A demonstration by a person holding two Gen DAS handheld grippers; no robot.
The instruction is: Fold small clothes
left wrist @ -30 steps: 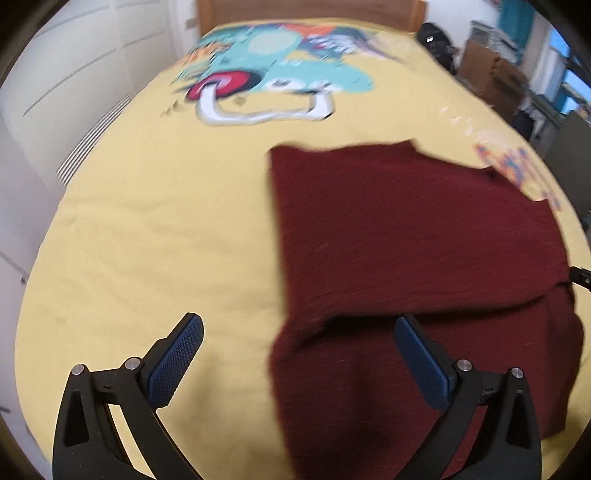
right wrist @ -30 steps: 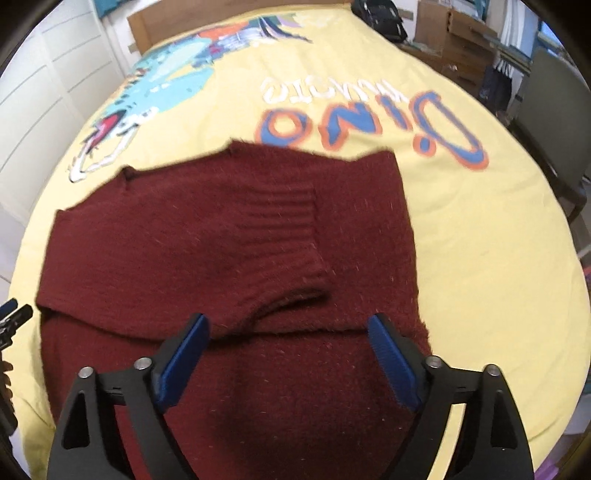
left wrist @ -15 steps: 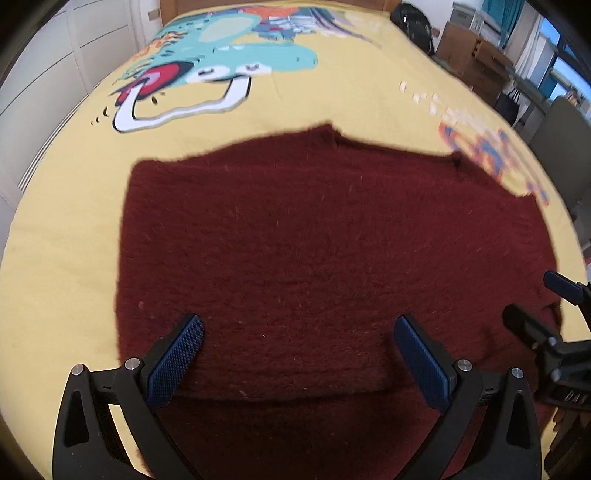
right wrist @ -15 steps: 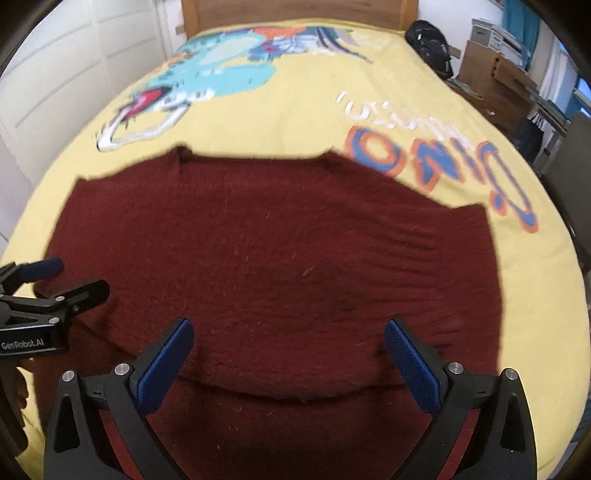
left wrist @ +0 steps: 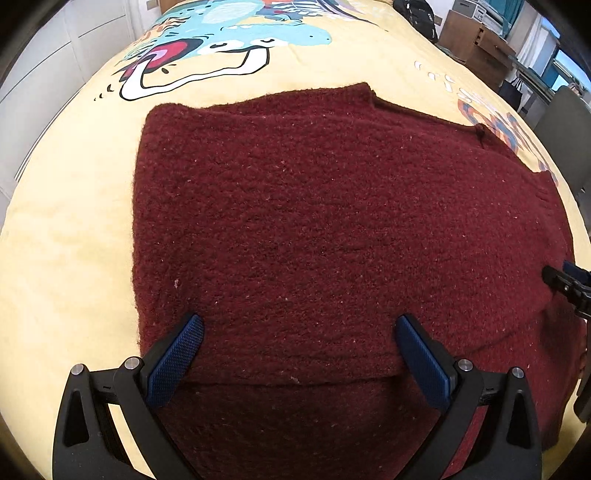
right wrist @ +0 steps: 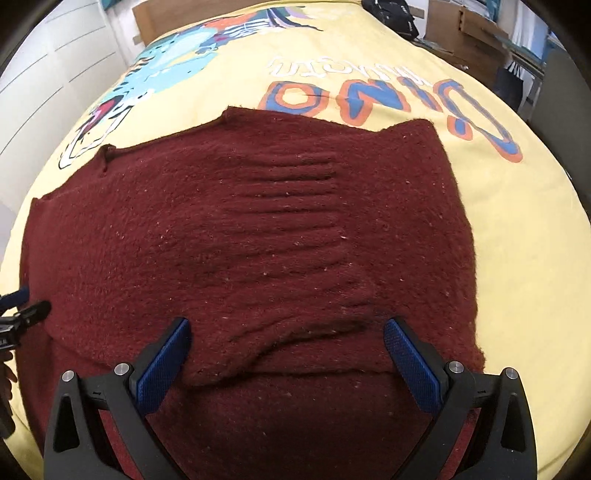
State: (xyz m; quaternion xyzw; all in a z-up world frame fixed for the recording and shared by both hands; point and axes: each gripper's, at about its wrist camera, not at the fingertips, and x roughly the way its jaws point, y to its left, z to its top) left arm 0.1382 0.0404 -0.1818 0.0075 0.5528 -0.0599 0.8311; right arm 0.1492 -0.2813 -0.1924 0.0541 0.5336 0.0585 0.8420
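The left gripper [left wrist: 299, 345] hangs with its blue pads spread wide, clasping nothing, just above the near folded edge of the maroon sweater [left wrist: 332, 221]. The right gripper [right wrist: 286, 347] is likewise spread and empty, over the same edge further along. That suits a fold just laid down: the upper layer ends in a line running from 9 to 3 o'clock right between each pair of fingers, with a lower layer showing beneath toward 6 o'clock. In the right wrist view a ribbed cuff or hem [right wrist: 280, 192] lies flat toward 12 o'clock, and a loose wrinkle [right wrist: 295, 332] sits between the pads, probably wanting a smoothing, though the fisheye bend makes its height hard to judge.

The sweater lies flat on a yellow bedspread [left wrist: 74, 206] printed with a dinosaur [left wrist: 229, 37] at 11 o'clock and orange-blue lettering [right wrist: 369, 99] at 1 o'clock. Beyond the bed: a wooden headboard [right wrist: 162, 11], white cupboard doors [left wrist: 85, 40] at 10 o'clock, cardboard boxes [left wrist: 476, 40] at 2 o'clock.
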